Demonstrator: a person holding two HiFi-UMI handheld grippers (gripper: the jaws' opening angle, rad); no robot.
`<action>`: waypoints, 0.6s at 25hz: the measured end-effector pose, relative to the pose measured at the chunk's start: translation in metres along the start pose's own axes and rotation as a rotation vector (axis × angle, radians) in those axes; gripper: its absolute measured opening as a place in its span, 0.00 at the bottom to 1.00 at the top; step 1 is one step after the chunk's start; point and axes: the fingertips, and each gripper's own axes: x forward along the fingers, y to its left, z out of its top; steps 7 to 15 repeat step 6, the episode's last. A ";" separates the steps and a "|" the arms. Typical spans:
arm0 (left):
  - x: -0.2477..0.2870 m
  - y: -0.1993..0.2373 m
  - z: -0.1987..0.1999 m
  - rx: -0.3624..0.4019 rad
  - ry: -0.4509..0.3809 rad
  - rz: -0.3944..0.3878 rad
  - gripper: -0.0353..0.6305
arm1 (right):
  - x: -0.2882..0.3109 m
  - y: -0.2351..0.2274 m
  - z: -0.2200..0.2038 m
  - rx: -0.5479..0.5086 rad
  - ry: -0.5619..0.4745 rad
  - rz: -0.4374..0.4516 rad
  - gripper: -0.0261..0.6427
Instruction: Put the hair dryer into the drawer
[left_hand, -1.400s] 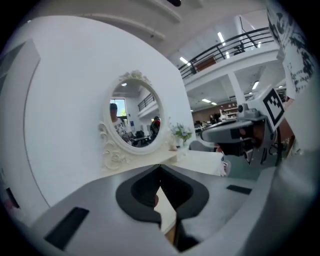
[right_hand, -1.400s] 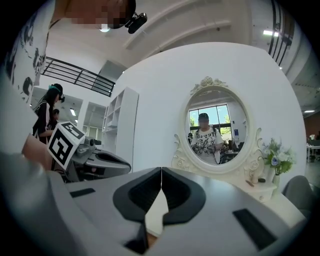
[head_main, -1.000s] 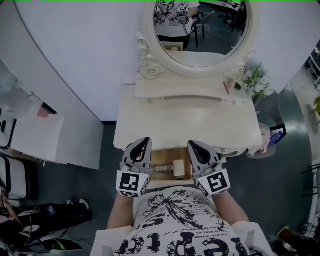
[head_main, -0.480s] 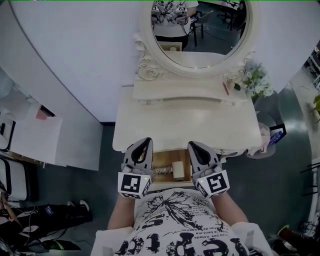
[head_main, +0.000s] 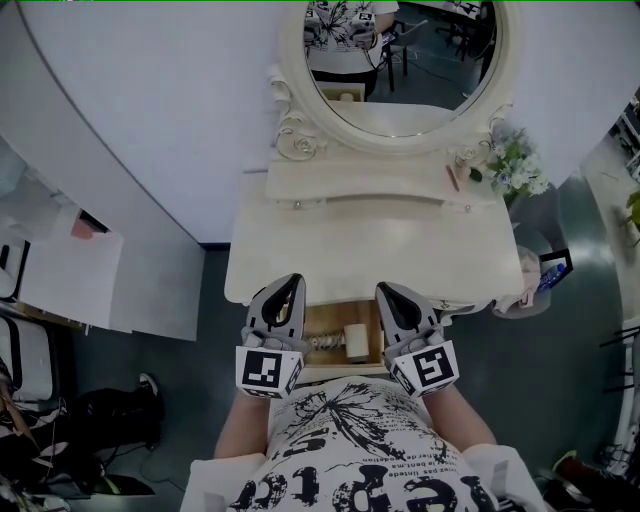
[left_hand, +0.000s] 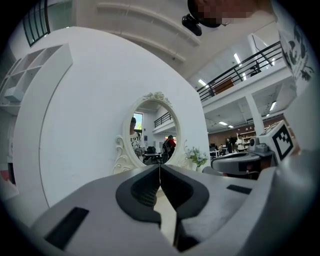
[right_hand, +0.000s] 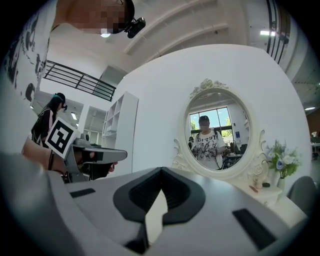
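Note:
The drawer (head_main: 338, 311) under the front edge of the cream dressing table (head_main: 370, 250) stands open, showing its wooden inside. In it lies the pale hair dryer (head_main: 357, 338), with its coiled cord (head_main: 320, 342) to the left. My left gripper (head_main: 290, 284) hovers over the drawer's left side and my right gripper (head_main: 385, 288) over its right side. Both point level toward the table, shut and holding nothing. In the left gripper view the left gripper (left_hand: 160, 168) has its jaws meeting at the tip. The right gripper (right_hand: 161, 170) looks the same in the right gripper view.
An oval mirror (head_main: 400, 60) rises at the back of the table above a raised shelf (head_main: 370, 180). A bunch of flowers (head_main: 515, 160) stands at its right end. White shelving (head_main: 70, 270) stands to the left. Dark bags (head_main: 90, 430) lie on the floor at lower left.
Both grippers have kept still over the open drawer. Only a shoe on the floor at the lower left has shifted.

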 end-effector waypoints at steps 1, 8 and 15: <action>0.001 0.000 0.000 -0.001 0.001 -0.003 0.09 | 0.000 -0.001 0.000 0.000 0.000 -0.002 0.06; 0.003 -0.001 0.002 -0.003 0.000 -0.014 0.09 | 0.001 -0.005 -0.002 0.032 -0.010 -0.023 0.06; 0.003 -0.001 0.002 -0.003 0.000 -0.014 0.09 | 0.001 -0.005 -0.002 0.032 -0.010 -0.023 0.06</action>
